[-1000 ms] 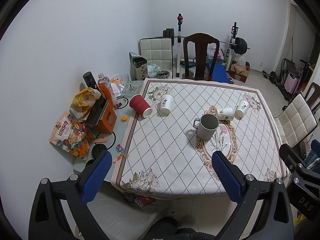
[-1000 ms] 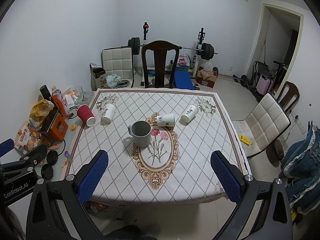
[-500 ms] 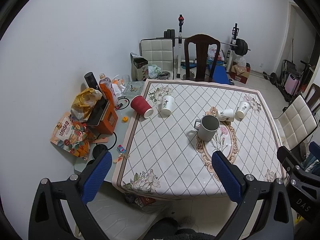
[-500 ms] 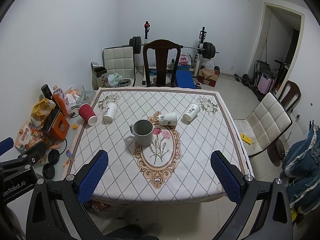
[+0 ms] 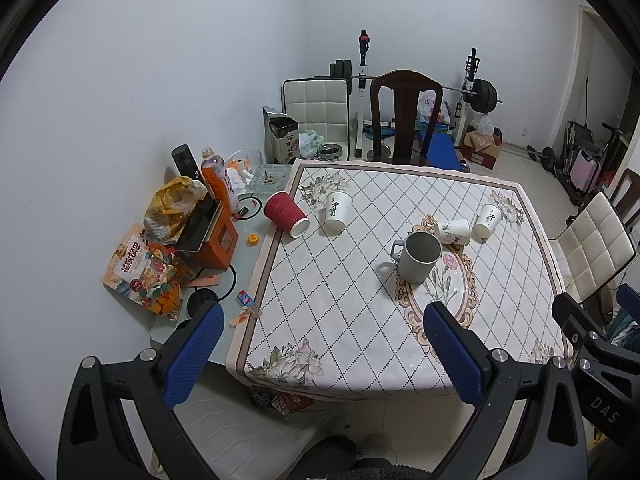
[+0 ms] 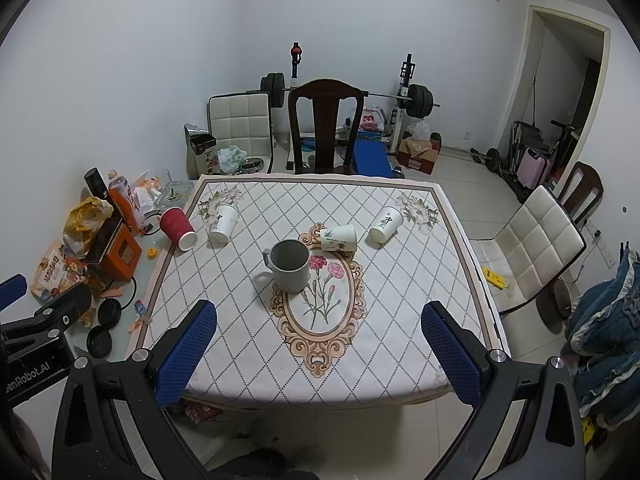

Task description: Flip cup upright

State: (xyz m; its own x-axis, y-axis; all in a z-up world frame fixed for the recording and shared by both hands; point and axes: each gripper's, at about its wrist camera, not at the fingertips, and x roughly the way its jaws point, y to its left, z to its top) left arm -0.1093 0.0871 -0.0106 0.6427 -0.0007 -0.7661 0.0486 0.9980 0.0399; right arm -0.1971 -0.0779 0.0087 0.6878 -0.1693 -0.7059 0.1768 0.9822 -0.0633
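Note:
A grey mug point(image 5: 417, 258) point(image 6: 290, 266) stands upright near the table's middle. A white paper cup point(image 5: 454, 231) point(image 6: 338, 237) lies on its side just behind it. Another white cup point(image 5: 487, 220) point(image 6: 385, 224) lies tilted to its right. A third white cup point(image 5: 338, 211) point(image 6: 223, 223) and a red ribbed cup point(image 5: 286, 219) point(image 6: 178, 227) lie tipped at the far left. My left gripper point(image 5: 320, 348) and right gripper point(image 6: 320, 346) are open and empty, held above the table's near edge.
The table has a patterned cloth point(image 6: 384, 304). Clutter with an orange box point(image 5: 214, 242) and snack bags sits on the glass strip at the left. A dark wooden chair point(image 6: 326, 128) stands behind the table, a white chair point(image 6: 536, 248) to the right.
Both grippers have drifted slightly toward the table and a little lower. The cups have not moved.

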